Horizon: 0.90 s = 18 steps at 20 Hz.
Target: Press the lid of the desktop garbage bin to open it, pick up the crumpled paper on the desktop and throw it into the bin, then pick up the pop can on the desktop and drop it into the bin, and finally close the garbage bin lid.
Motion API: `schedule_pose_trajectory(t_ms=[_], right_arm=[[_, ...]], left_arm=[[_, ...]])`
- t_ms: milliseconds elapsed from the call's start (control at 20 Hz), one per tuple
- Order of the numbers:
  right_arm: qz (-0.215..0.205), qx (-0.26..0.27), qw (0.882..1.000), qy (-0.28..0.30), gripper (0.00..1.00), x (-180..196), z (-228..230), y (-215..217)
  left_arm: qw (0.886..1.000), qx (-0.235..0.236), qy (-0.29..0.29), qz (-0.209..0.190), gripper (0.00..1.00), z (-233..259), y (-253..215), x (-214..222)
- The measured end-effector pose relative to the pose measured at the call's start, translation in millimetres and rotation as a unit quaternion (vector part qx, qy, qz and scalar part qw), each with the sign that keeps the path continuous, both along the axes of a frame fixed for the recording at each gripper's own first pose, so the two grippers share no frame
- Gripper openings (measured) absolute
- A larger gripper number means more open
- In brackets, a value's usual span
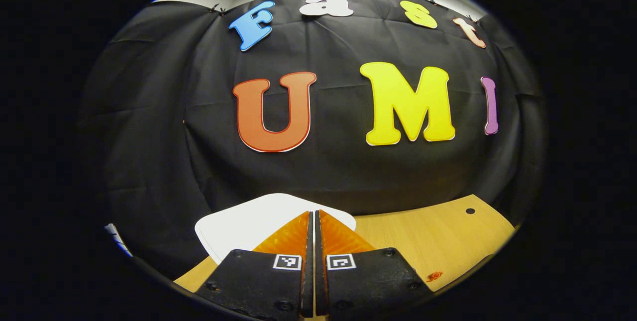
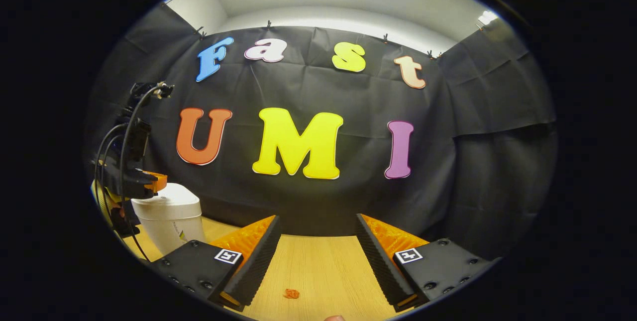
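The left tongs (image 1: 314, 221) are closed, their two fingers pressed together with just a thin slit between them and nothing held. In the left gripper view their tips sit over the white lid (image 1: 234, 224) of the bin, which lies right ahead of them at the back left of the tabletop (image 1: 438, 241), against the black cloth wall. Whether the tips actually touch the lid cannot be told from this view. The lid is smooth, flat-topped and rounded at the corners.

In the right gripper view the bin (image 2: 166, 219) stands far to the left of the right tongs (image 2: 318, 231), well apart from them. It is a small white tub with a domed, rounded lid that looks closed. The left tongs (image 2: 155, 180) come in from the left at the top edge of that lid, tilted slightly downward, with black cables looping behind their body.

The right tongs are spread wide, empty, their ridged inner faces slanting outward over the bare wood. The tabletop is pale, straight-grained wood. A small red scrap (image 2: 291, 293) lies on it between the right tongs' fingers, near the bottom; the same kind of fleck (image 1: 434, 276) shows to the right of the left tongs. A dark round hole (image 1: 470, 210) sits near the tabletop's far right corner.
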State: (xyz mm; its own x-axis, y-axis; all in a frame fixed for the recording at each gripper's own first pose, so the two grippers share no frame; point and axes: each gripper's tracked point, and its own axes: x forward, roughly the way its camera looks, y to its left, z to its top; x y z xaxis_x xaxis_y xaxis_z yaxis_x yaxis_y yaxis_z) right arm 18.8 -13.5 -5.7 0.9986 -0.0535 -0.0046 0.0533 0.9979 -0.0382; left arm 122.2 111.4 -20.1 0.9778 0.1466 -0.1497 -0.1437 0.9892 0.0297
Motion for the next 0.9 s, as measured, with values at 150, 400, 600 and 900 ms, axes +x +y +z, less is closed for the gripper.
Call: schedule_pose_trajectory(t_ms=[150,400,600,900], right_arm=[[0.001,-0.003,1.0,0.001,0.95,-1,1,2],[0.002,-0.006,1.0,0.005,0.95,1,0,3],[0.004,-0.003,1.0,0.015,0.96,7,-8,5],[0.007,0.003,1.0,0.007,0.95,11,-4,3]], left_arm=[[1.0,0.008,0.028,-0.008,0.03,-11,3,12],[0.997,0.001,0.068,-0.025,0.03,-29,5,15],[0.996,0.002,0.085,-0.022,0.03,-41,4,15],[0.999,0.005,0.042,-0.007,0.03,-21,8,16]])
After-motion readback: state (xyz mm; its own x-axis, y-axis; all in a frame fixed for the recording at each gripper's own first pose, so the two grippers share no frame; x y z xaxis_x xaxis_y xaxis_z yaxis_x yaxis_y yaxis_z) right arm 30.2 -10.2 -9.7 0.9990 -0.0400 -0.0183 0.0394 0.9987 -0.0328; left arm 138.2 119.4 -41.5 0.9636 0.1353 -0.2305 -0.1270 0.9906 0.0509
